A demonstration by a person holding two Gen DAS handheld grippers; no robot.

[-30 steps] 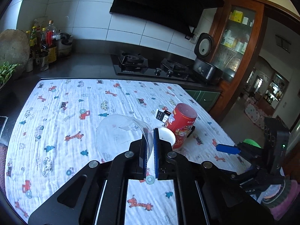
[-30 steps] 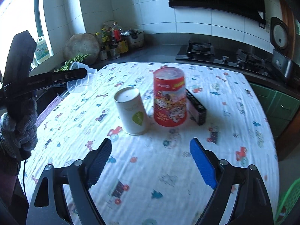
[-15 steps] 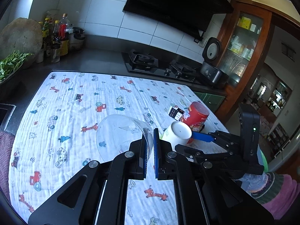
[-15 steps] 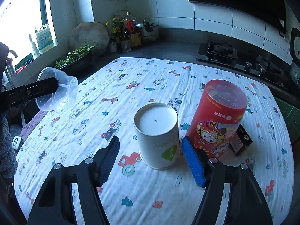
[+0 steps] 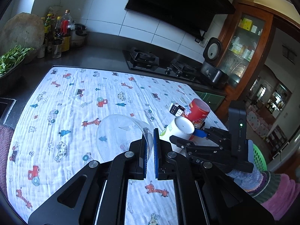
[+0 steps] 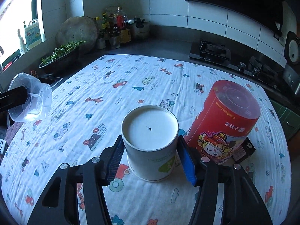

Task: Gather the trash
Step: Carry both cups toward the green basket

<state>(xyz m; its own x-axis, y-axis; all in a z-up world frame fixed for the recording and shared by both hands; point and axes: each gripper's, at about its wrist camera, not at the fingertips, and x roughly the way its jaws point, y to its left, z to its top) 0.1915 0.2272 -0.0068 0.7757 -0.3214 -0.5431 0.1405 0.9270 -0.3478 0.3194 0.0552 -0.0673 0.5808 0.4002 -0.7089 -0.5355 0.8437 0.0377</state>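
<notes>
Far left of the right wrist view: clear plastic cup (image 6: 30, 99), tipped on its side in the air, its rim wall pinched by the dark finger of the left gripper (image 6: 14, 99) that enters from the frame edge.
Left gripper, own view: jaws of the left gripper (image 5: 149, 146) are almost fully together, blue pads clamped on the thin wall of the clear plastic cup (image 5: 120, 135), which sticks out up and to the left over the cloth.
Cloth: white tablecloth (image 6: 131, 78) printed with cars, giraffes and trees, covering the counter across the middle of both views.
Upper left background: bottles (image 6: 116, 24) and a tray of greens (image 6: 60, 54) near the window.
Centre of the right wrist view: white paper cup (image 6: 150, 144), upright on the cloth, lid on top.
Right gripper: the right gripper (image 6: 150, 161) straddles the white paper cup; its jaws have just been closing, about half open, and both pads look to touch the cup's sides, though I cannot tell how firmly they press.
Right of centre: red can (image 6: 223, 123) with cartoon print, upright, just beside the white cup and right behind the blue pad.
Lower right: small black box (image 6: 247, 148), partly hidden behind the red can.
Upper right: gas stove (image 6: 210, 50) on the dark counter beyond the cloth.
Right edge of the left wrist view: green basket (image 5: 259, 159), partly behind the right gripper (image 5: 195, 133) and a pink sleeve (image 5: 281, 193).
</notes>
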